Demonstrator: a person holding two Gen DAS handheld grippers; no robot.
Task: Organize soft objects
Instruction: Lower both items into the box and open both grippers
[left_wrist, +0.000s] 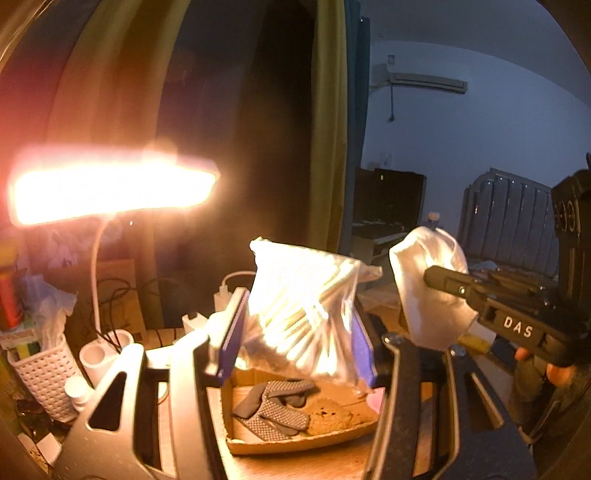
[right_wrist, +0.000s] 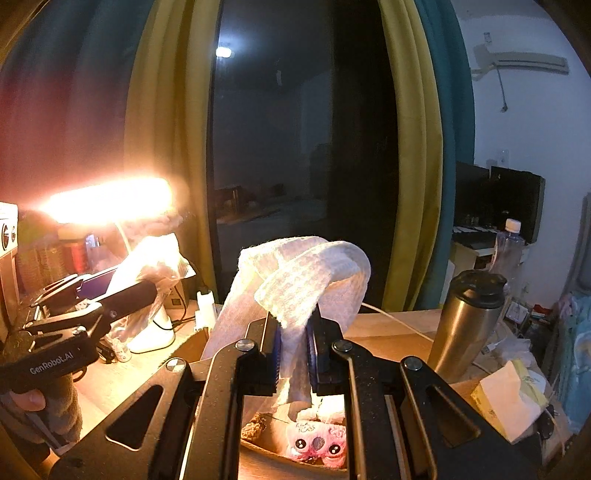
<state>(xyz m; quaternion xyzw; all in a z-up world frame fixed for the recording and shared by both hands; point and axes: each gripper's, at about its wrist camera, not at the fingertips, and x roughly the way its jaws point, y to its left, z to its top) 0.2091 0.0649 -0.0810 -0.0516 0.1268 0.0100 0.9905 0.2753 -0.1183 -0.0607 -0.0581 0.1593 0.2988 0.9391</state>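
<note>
White cloth (right_wrist: 295, 280) between right gripper (right_wrist: 294, 354) pads

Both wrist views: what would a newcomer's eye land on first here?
The glaring desk lamp at the left dominates. Next, the left gripper holds up a clear bag of cotton swabs over a cardboard box, and the right gripper is shut on a white cloth above a pink plush toy.

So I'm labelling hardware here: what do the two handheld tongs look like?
Both are matte black with cut-out linkage arms, silver pivot screws and blue ribbed pads. The left tongs read "GenRobot.AI"; the right tongs read "DAS".
</note>
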